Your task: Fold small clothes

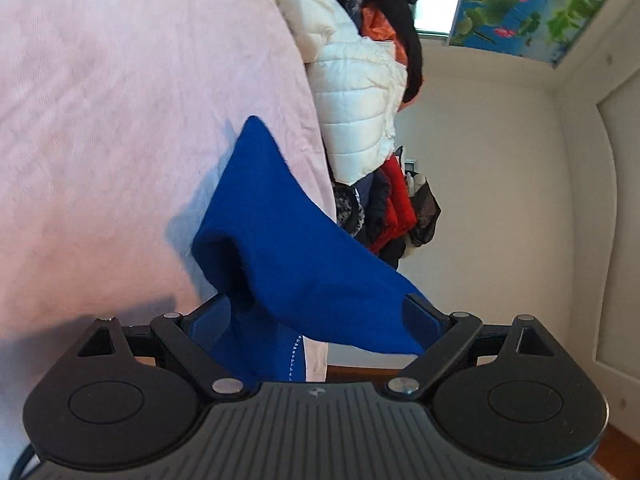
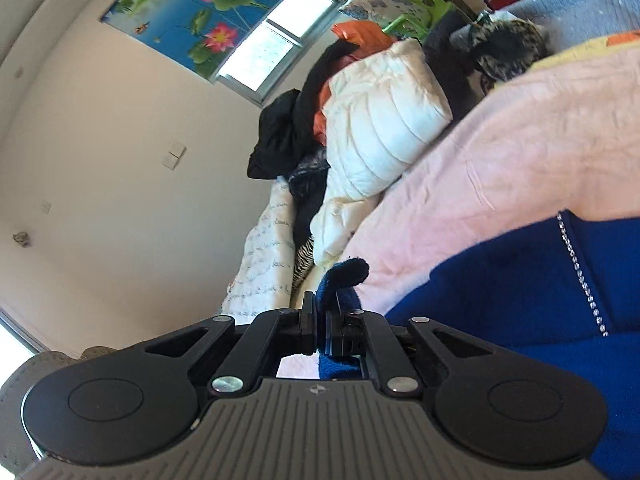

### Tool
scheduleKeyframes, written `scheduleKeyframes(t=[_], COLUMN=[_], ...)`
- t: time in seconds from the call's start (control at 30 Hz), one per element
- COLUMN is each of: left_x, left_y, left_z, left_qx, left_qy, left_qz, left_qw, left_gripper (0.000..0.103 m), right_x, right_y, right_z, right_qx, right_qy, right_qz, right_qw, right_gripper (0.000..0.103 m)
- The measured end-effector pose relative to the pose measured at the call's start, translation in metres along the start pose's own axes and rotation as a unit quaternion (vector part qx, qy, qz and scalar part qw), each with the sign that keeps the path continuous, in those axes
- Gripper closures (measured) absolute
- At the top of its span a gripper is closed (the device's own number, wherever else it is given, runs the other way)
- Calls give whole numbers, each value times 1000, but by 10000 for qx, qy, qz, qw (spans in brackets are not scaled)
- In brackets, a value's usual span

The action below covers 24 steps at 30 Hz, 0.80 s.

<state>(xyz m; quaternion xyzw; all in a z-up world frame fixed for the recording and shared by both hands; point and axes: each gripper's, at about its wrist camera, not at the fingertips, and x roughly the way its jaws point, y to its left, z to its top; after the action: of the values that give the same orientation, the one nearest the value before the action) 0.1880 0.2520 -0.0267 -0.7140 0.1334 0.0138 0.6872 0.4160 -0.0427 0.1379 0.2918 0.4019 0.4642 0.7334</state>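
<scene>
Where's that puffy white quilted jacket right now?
The puffy white quilted jacket lies in the heap of dark and orange clothes at the pink blanket's far edge, beyond the blue garment.

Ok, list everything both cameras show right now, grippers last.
blue garment: one, royal blue, bead trim, on the pink cover, partly lifted
pink cover: one, pale pink, spread beneath the garment
white puffer jacket: one, cream, in the clothes pile behind
clothes pile: several, black, orange, red, beside the jacket
lotus poster: one, blue-green, on the wall by the window
left hand-held gripper: jaws wide, garment draped between
right hand-held gripper: shut on a garment edge
</scene>
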Motion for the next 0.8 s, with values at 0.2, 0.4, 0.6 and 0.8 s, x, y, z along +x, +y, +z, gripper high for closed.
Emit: scheduleKeyframes(t=[0.2,0.4,0.6,0.8], left_x=[32,53,82,107], left_y=[9,-2,-30,-38], left_z=[14,21,-7,-50], left_qx=[-602,-442,386,1322], left_qy=[-319,-272,52,479], left_qz=[166,662,798,1192], left_qw=[9975,9965,9960,9829], left_gripper=[10,81,96,97], right_x=[-31,-83,-150,-201], right_y=[28,7,-51,-141], right_z=[14,19,10,-31], right_qx=[-341,-236,169,1035], right_qy=[-192,-632,-1155,-1430], right_qz=[177,53,-433,-1094], right_qw=[9991,9977,9922,9782], right_gripper=[94,94,94,94])
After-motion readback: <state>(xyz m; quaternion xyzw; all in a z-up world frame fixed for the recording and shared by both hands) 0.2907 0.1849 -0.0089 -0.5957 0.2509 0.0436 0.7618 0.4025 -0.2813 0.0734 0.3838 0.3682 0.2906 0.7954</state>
